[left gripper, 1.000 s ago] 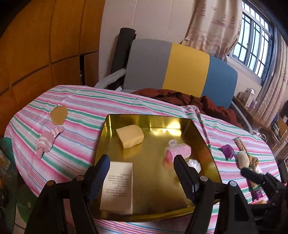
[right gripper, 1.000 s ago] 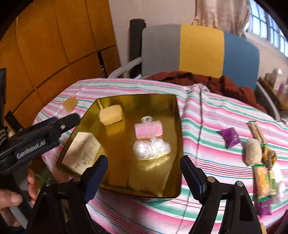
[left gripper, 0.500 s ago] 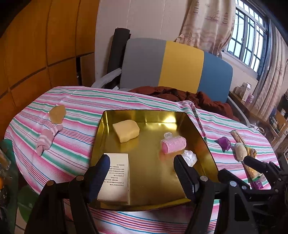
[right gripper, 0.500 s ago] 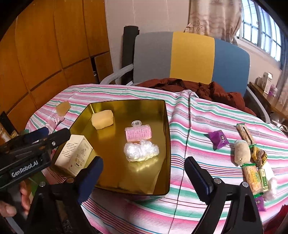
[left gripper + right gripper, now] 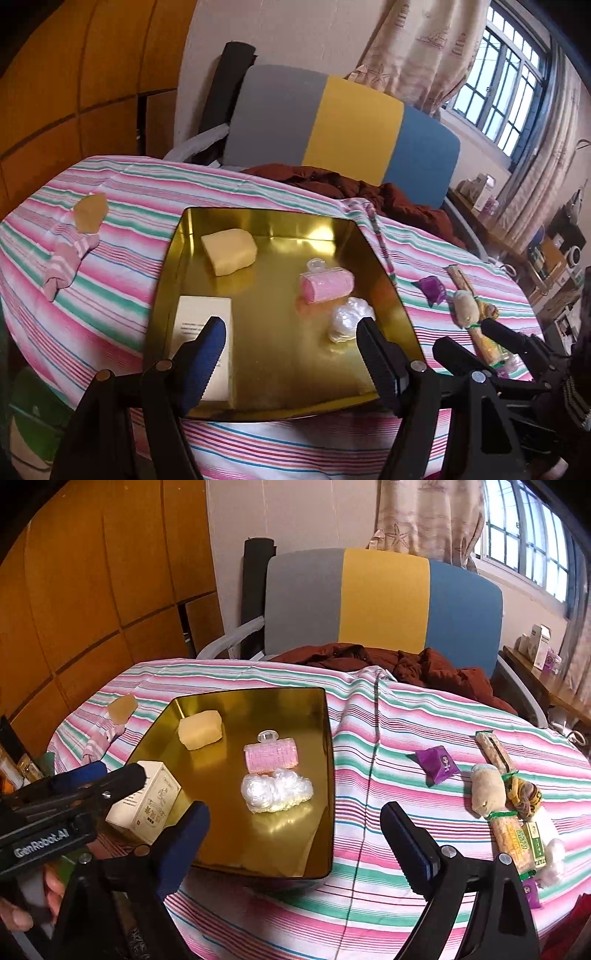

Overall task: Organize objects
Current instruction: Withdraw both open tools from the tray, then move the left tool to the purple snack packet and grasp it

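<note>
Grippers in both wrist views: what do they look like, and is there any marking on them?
Both are black plastic clamp-style tools with silver rivets. The left gripper and the right gripper each carry blue ribbed pads on two fingers. In the right wrist view, white lettering reading GenRobot.AI runs along the left gripper's body.

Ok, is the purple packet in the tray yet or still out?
Out. The purple packet lies on the striped cloth, apart from the gold tray.

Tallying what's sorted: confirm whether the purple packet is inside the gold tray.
No, the purple packet lies on the striped cloth, right of the gold tray.
</note>
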A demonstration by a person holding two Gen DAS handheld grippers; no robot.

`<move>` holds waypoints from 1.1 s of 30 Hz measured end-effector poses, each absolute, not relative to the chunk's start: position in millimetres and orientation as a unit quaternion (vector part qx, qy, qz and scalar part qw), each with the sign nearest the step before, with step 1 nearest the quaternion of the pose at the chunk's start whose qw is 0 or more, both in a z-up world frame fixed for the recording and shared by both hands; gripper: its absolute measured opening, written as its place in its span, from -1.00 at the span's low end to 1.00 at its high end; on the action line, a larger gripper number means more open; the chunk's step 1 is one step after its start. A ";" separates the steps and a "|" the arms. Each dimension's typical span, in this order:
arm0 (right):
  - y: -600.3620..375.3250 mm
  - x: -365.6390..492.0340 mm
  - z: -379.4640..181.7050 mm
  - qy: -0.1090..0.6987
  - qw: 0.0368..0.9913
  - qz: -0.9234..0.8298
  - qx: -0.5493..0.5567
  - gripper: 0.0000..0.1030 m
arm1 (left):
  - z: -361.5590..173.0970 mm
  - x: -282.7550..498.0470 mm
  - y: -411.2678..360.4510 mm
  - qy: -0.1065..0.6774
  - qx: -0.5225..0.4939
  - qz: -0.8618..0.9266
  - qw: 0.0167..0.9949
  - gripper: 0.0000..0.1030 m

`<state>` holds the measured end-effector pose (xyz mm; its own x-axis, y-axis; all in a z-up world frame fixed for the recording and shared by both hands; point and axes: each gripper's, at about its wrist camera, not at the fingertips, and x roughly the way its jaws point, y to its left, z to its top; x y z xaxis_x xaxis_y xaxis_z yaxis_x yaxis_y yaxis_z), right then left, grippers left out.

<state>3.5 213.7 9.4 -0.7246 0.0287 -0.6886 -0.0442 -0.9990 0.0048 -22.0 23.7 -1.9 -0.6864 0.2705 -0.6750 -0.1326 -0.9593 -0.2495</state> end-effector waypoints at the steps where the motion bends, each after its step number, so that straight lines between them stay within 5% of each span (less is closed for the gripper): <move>1: 216.3 4.1 8.9 0.012 0.022 0.928 -0.371 0.82 | -0.9 -20.7 24.7 -0.088 -0.377 0.915 0.111 0.45; 33: 464.9 101.7 24.7 0.124 0.289 0.868 -0.384 0.91 | -6.5 -9.6 202.3 0.044 -0.415 0.848 0.326 0.45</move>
